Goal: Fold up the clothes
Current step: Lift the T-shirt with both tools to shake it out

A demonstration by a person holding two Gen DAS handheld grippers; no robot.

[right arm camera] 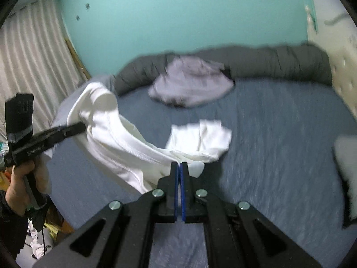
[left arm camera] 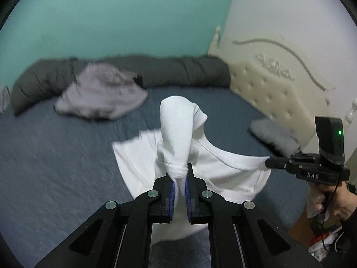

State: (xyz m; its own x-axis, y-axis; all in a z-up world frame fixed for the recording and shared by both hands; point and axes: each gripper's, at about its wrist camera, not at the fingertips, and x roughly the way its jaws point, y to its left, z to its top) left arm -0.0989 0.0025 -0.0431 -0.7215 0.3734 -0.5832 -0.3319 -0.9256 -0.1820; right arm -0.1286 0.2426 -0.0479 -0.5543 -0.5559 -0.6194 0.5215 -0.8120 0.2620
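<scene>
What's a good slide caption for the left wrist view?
Left gripper and right gripper lift a white shirt above the blue bed.

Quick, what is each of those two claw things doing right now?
Left gripper: closed, holding a bunched part of the white shirt.
Right gripper: closed, pinching the same shirt's edge.

Two hand-held grippers are in view, the left hand-held gripper and the right hand-held gripper, sharing one white garment. On the one bed lie two grey garments, a crumpled one at eleven o'clock and a smaller one at two o'clock. One dark grey rolled quilt lies at twelve o'clock.
</scene>
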